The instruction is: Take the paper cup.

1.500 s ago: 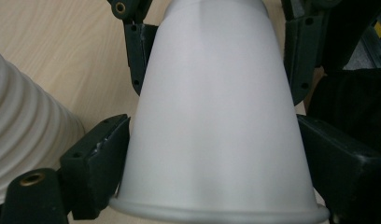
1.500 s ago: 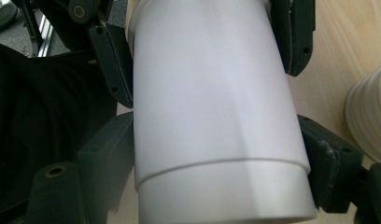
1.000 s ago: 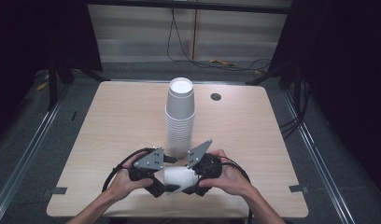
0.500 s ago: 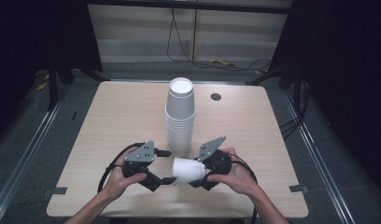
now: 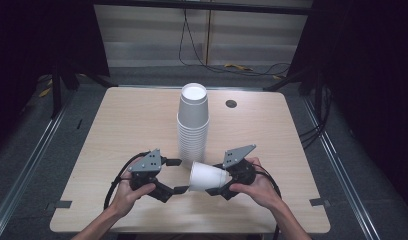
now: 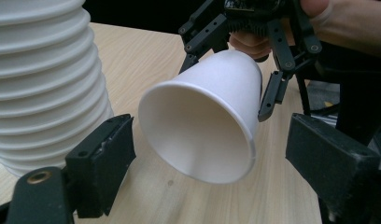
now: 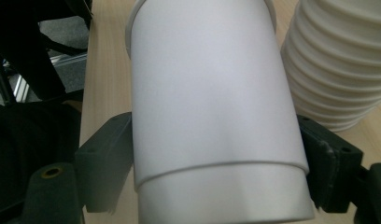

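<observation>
Left black two-jaw handheld gripper (image 5: 174,176): blocky matte jaws, brass-coloured screw insert at one jaw base, grey three-cornered plate with small holes on top, black cable looping behind. Right black two-jaw handheld gripper (image 5: 212,181): same build, linkage arms with round pivot screws. Forearms bare, no sleeves visible.

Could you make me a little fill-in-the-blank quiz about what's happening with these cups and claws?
1. The single white cup is clamped by the ____ gripper.
2. That cup lies on its side, its open mouth facing the ____ gripper.
3. The stack of cups stands on the ____.
4. The left gripper's jaws are ____.

Missing words: right; left; table; open
</observation>
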Available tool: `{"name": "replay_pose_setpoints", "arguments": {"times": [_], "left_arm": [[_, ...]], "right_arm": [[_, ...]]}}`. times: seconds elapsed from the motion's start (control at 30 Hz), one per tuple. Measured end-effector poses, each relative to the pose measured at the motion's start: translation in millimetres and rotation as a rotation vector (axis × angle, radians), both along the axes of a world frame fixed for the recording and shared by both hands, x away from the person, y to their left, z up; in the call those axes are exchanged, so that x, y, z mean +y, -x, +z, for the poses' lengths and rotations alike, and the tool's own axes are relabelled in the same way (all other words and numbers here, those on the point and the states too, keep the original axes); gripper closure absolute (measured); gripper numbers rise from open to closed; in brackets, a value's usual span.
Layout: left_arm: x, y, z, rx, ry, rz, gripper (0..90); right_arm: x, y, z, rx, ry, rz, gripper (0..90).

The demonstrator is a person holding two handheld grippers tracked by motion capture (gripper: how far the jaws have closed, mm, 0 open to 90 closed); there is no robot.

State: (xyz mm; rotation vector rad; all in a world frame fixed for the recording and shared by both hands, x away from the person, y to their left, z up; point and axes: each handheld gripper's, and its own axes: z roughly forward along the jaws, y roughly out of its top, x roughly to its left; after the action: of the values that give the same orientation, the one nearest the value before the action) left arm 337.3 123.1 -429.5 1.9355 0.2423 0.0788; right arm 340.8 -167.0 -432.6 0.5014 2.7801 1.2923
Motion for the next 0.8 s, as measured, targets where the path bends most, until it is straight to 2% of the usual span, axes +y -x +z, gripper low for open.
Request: {"name": "replay_pose_setpoints", "arguments": {"times": [0.17, 0.4, 0.57, 0.63, 0.8], "left_arm": [[3.2, -0.1, 1.7, 0.009, 0.011, -0.002, 15.3], [4.4, 2.9, 2.3, -0.018, 0.008, 0.01, 15.4], [7.2, 2.0, 2.4, -0.005, 0.028, 0.015, 15.4], [8.1, 0.9, 1.6, 0.005, 0.041, 0.018, 15.4], [7.8, -0.1, 0.0, 0.024, 0.059, 0.015, 15.3]], "right_arm": [[-4.4, 0.2, -0.2, -0.009, -0.03, -0.012, 20.2], [-8.5, -0.2, -3.5, -0.014, -0.095, -0.022, 20.2], [-11.6, -1.3, -5.1, -0.009, -0.17, -0.035, 20.2], [-11.9, -0.6, -6.8, -0.026, -0.203, -0.038, 20.2], [-10.6, -0.2, -11.3, -0.03, -0.24, -0.024, 20.3]]}}
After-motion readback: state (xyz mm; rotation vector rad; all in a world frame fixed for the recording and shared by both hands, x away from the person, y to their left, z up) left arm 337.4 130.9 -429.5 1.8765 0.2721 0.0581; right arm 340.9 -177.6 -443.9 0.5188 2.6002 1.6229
